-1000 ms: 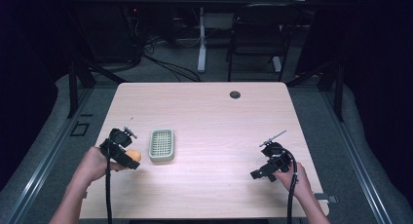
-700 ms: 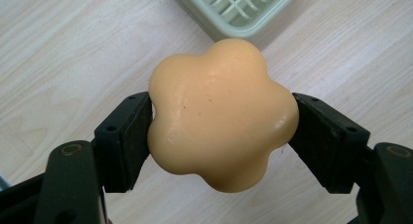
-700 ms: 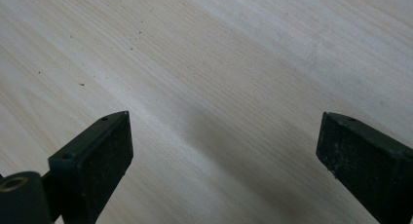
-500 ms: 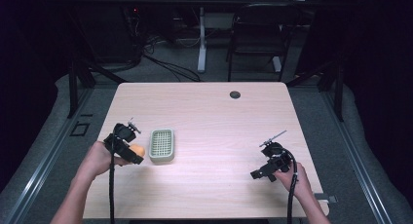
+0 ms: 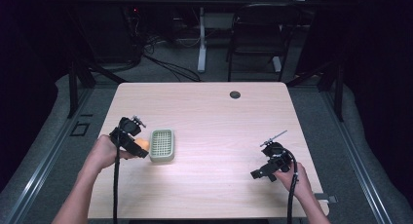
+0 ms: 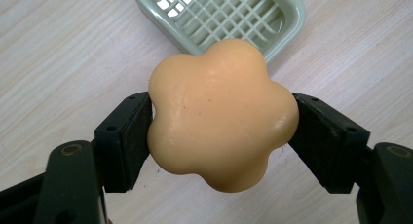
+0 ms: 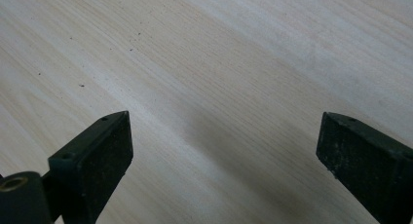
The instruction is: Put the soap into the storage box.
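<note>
The left gripper (image 6: 219, 131) pinches a flower-shaped orange soap (image 6: 221, 114) across its widest lobes, holding it clear of the surface (image 5: 204, 112) just beside the near-left edge of the green slotted soap dish (image 5: 161, 145). The step in hand looks like setting the soap into that dish, and to do it well the soap should be carried over the dish's middle, kept level, and lowered until it rests on the grid before the jaws let go, since its smooth rounded sides could slip. The right gripper (image 7: 224, 151) waits spread wide over bare surface, well apart.
</note>
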Demonstrator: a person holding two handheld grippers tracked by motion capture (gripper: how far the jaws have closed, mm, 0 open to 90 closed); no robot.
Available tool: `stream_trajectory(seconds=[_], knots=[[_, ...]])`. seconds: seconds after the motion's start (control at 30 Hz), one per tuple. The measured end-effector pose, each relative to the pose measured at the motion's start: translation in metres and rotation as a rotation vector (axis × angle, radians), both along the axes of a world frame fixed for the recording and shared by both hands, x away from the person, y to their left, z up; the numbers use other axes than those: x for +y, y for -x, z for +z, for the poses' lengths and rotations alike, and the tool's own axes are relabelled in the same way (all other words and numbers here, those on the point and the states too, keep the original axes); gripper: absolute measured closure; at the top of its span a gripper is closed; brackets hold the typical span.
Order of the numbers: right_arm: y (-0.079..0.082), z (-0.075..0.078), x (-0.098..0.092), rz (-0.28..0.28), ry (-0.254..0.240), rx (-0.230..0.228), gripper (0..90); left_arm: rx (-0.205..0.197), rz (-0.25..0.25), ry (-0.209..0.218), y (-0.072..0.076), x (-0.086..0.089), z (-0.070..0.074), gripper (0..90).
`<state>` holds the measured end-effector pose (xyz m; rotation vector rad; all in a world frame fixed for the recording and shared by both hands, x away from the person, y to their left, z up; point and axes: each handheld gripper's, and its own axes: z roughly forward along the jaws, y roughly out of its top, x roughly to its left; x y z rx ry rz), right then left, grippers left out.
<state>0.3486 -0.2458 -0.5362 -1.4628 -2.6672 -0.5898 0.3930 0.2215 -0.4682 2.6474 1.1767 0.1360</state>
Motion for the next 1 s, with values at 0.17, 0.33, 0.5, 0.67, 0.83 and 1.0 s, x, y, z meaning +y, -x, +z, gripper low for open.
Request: stream_trajectory(seconds=[0.17,0.33,0.5,0.67,0.83,1.0], knots=[[0.0,-0.001,0.0,0.004,0.001,-0.002,5.9,-0.006,-0.006,0.004,-0.004,-0.005,0.002,26.6],[0.0,-0.001,0.001,-0.001,-0.008,-0.002,5.9,-0.013,-0.01,0.008,-0.008,-0.009,0.002,26.6],[0.0,-0.001,0.001,-0.001,-0.009,-0.002,5.9,-0.018,-0.01,0.009,-0.012,-0.012,0.001,26.6],[0.0,-0.001,0.001,-0.001,-0.009,-0.001,5.9,-0.022,-0.016,0.011,-0.015,-0.015,0.001,26.6],[0.0,-0.001,0.001,0.0,-0.011,-0.003,5.9,-0.029,-0.015,0.02,-0.018,-0.02,0.002,26.6],[0.0,-0.001,0.0,0.005,-0.002,-0.001,5.9,-0.037,-0.022,0.025,-0.022,-0.025,0.002,26.6]])
